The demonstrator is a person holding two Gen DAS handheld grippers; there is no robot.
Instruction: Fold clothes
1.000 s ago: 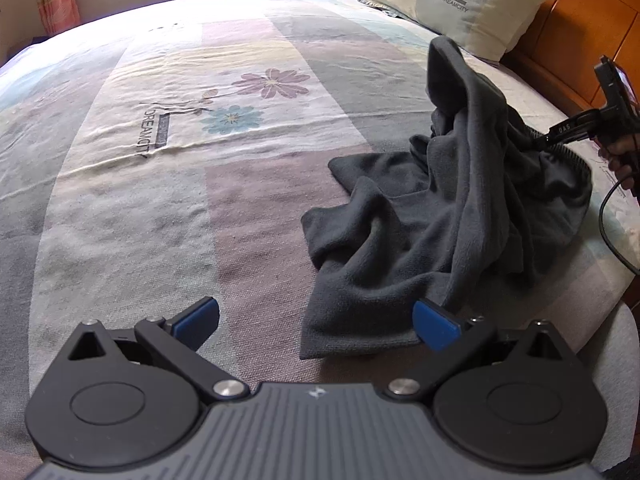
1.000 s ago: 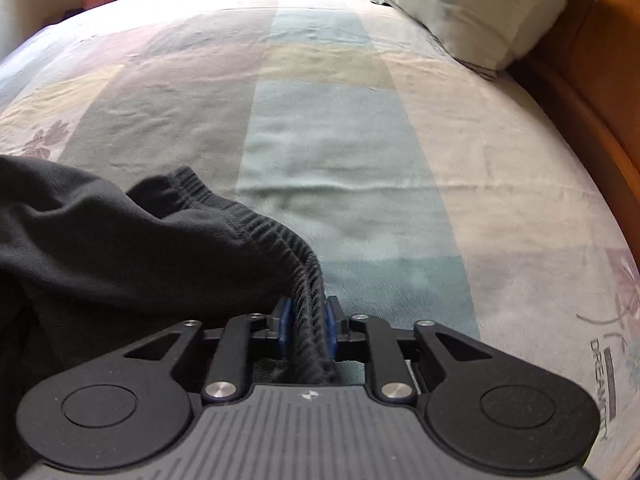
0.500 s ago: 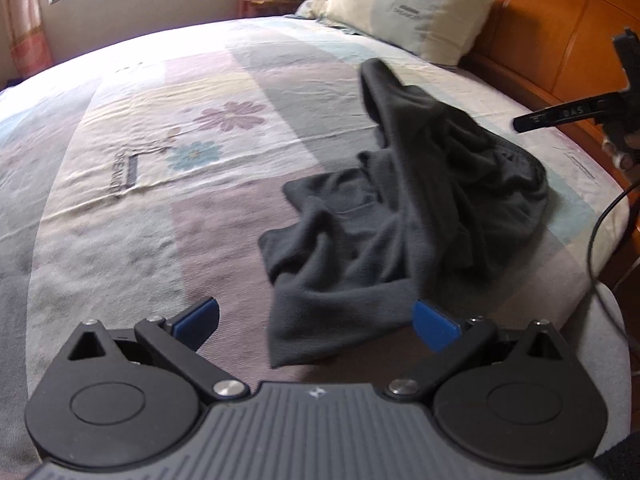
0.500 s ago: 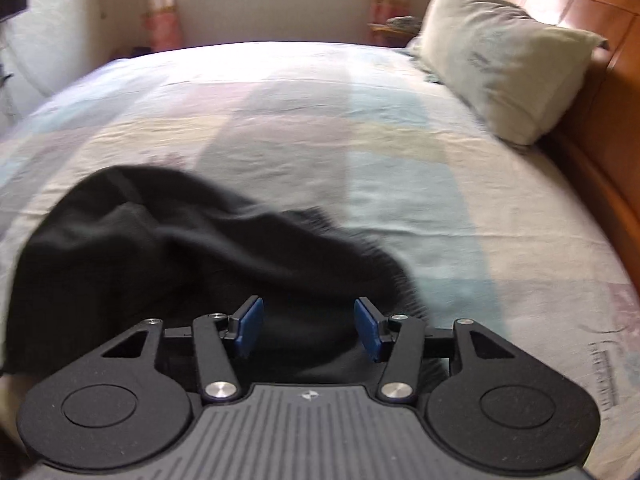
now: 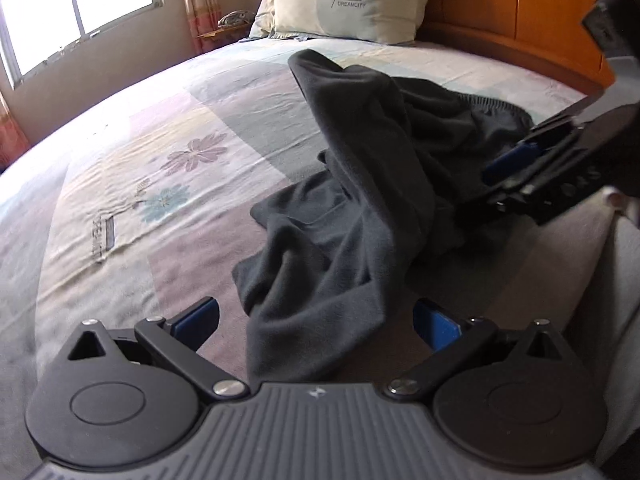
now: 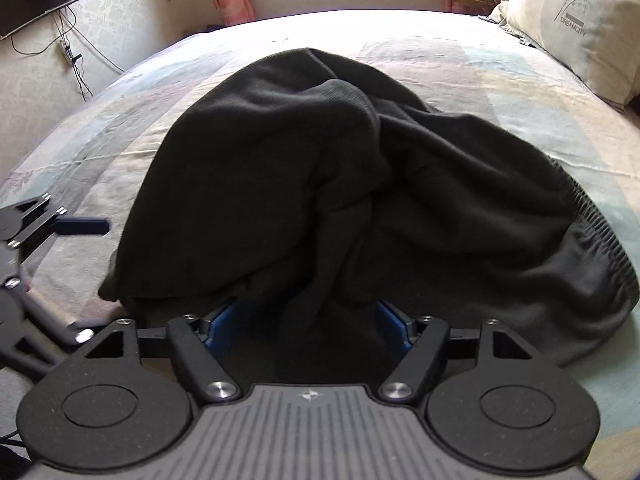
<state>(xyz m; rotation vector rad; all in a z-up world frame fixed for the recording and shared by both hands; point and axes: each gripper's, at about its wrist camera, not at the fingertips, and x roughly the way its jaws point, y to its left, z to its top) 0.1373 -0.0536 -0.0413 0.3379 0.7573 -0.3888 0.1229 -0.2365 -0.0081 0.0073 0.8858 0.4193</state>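
Crumpled dark grey knit garment [image 5: 360,200] heaped on patchwork-print bed [image 5: 160,184], left gripper [image 5: 316,320] and right gripper [image 6: 308,320] both fingers wide, holding nothing.

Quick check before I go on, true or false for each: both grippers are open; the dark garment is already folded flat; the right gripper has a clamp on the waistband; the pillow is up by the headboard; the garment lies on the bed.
1. Both grippers are open. True: the left gripper and the right gripper both have their jaws spread.
2. The dark garment is folded flat. False: it lies in a crumpled heap.
3. The right gripper clamps the waistband. False: it grips nothing.
4. The pillow is by the headboard. True.
5. The garment lies on the bed. True.
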